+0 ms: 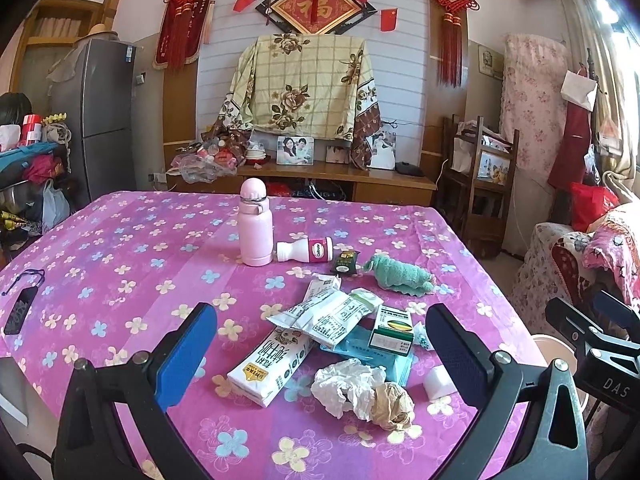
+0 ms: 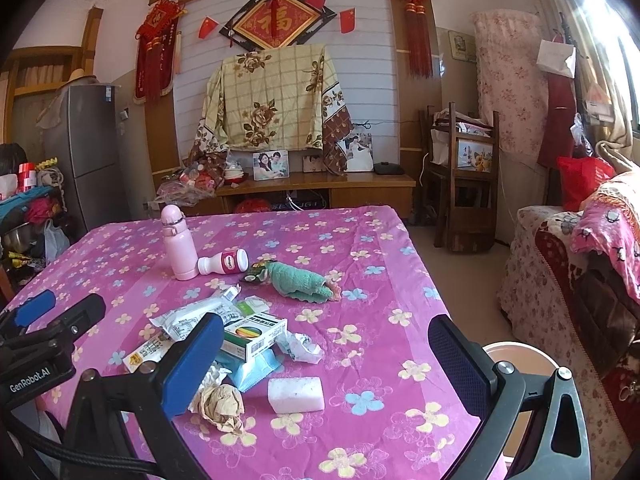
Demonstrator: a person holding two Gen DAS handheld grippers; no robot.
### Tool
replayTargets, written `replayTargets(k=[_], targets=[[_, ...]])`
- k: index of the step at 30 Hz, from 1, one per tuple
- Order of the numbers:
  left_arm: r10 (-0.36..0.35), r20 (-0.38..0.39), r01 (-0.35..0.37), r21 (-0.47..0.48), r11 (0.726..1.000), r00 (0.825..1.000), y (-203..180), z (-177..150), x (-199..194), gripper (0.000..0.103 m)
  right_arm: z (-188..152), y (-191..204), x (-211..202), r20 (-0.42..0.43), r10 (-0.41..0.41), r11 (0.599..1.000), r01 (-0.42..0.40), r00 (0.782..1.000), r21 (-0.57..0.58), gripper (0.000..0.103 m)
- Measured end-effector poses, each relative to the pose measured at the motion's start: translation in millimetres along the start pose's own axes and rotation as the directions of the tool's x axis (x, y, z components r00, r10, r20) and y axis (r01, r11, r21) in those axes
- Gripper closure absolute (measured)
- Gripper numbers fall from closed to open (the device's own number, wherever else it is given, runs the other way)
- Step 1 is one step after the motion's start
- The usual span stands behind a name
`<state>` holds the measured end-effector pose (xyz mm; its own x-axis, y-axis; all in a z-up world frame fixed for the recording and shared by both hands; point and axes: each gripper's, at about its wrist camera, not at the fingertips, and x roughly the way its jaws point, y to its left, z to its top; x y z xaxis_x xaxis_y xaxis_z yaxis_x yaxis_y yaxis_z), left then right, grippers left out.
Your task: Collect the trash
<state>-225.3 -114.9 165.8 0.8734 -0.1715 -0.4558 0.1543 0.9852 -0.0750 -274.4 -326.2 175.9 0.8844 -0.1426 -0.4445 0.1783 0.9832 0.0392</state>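
Note:
A heap of trash lies on the pink flowered tablecloth (image 1: 120, 248): crumpled white and brown paper (image 1: 362, 394), a flattened milk carton (image 1: 270, 366), foil wrappers (image 1: 332, 312), a green medicine box (image 1: 392, 328) and a blue packet (image 1: 372, 354). My left gripper (image 1: 320, 360) stands open above the near edge, its fingers either side of the heap. My right gripper (image 2: 326, 364) is open too, over a white block (image 2: 296, 394). In the right wrist view the crumpled paper (image 2: 222, 402) and the box (image 2: 256, 338) sit just right of the left finger.
A pink flask (image 1: 255, 224) stands mid-table beside a toppled white bottle (image 1: 306, 249), a dark wrapper (image 1: 344, 262) and a green cloth (image 1: 404, 276). A phone (image 1: 18, 312) lies at the left edge. A pale bin rim (image 2: 520, 354) shows below the table's right side, near a sofa (image 2: 580, 260).

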Motion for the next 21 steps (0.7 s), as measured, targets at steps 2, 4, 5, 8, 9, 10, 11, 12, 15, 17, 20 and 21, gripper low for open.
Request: replayTargets(k=[2, 4, 5, 8, 9, 10, 11, 12, 15, 17, 20, 21], targets=[[0.001, -0.004, -0.001, -0.002, 1.000, 1.000, 1.2, 0.4, 1.3, 0.000, -0.3, -0.3, 0.1, -0.002, 0.001, 1.000, -0.001, 1.000, -0.002, 0.000], [0.002, -0.007, -0.003, -0.003, 1.000, 1.000, 1.9, -0.1, 1.9, 0.000, -0.1, 0.3, 0.4, -0.001, -0.002, 1.000, 0.002, 1.000, -0.005, 0.000], [0.003, -0.008, -0.004, -0.004, 1.000, 1.000, 2.1, -0.3, 2.2, 0.000, -0.3, 0.1, 0.7, -0.003, -0.003, 1.000, 0.003, 1.000, -0.009, 0.000], [0.005, -0.014, -0.005, -0.007, 1.000, 1.000, 3.0, -0.7, 3.6, 0.000, -1.4, 2.9, 1.8, -0.007, -0.006, 1.000, 0.006, 1.000, -0.018, 0.000], [0.005, -0.015, -0.005, -0.008, 1.000, 1.000, 3.4, -1.3, 3.8, 0.000, -1.8, 3.4, 2.1, -0.009, -0.006, 1.000, 0.006, 1.000, -0.021, 0.000], [0.005, -0.015, -0.005, -0.008, 1.000, 1.000, 3.5, -1.6, 3.8, 0.000, -2.2, 3.7, 2.8, -0.012, -0.007, 1.000, 0.007, 1.000, -0.026, 0.000], [0.005, -0.016, -0.005, -0.008, 1.000, 1.000, 3.1, -1.5, 3.8, 0.000, -2.6, 4.8, 3.3, -0.014, -0.009, 1.000, 0.008, 1.000, -0.029, 0.000], [0.005, -0.016, -0.005, -0.007, 1.000, 1.000, 3.3, -1.2, 3.6, 0.000, -3.0, 5.3, 3.9, -0.016, -0.010, 0.999, 0.009, 1.000, -0.031, 0.000], [0.005, -0.016, -0.005, -0.004, 1.000, 1.000, 3.6, -1.4, 3.8, 0.000, -4.3, 5.5, 5.6, -0.022, -0.010, 0.999, 0.010, 1.000, -0.033, 0.000], [0.005, -0.017, -0.005, -0.003, 1.000, 1.000, 4.2, -2.2, 4.0, 0.000, -4.8, 5.9, 6.5, -0.027, -0.009, 0.999, 0.008, 1.000, -0.031, 0.000], [0.005, -0.017, -0.005, -0.005, 1.000, 1.000, 4.0, -2.8, 4.7, 0.000, -5.6, 6.5, 6.9, -0.030, -0.010, 0.999, 0.009, 1.000, -0.035, 0.000], [0.004, -0.019, -0.005, -0.005, 1.000, 1.000, 3.6, -2.8, 4.8, 0.000, -5.6, 7.1, 7.2, -0.030, -0.011, 0.999, 0.010, 0.999, -0.037, 0.000]])
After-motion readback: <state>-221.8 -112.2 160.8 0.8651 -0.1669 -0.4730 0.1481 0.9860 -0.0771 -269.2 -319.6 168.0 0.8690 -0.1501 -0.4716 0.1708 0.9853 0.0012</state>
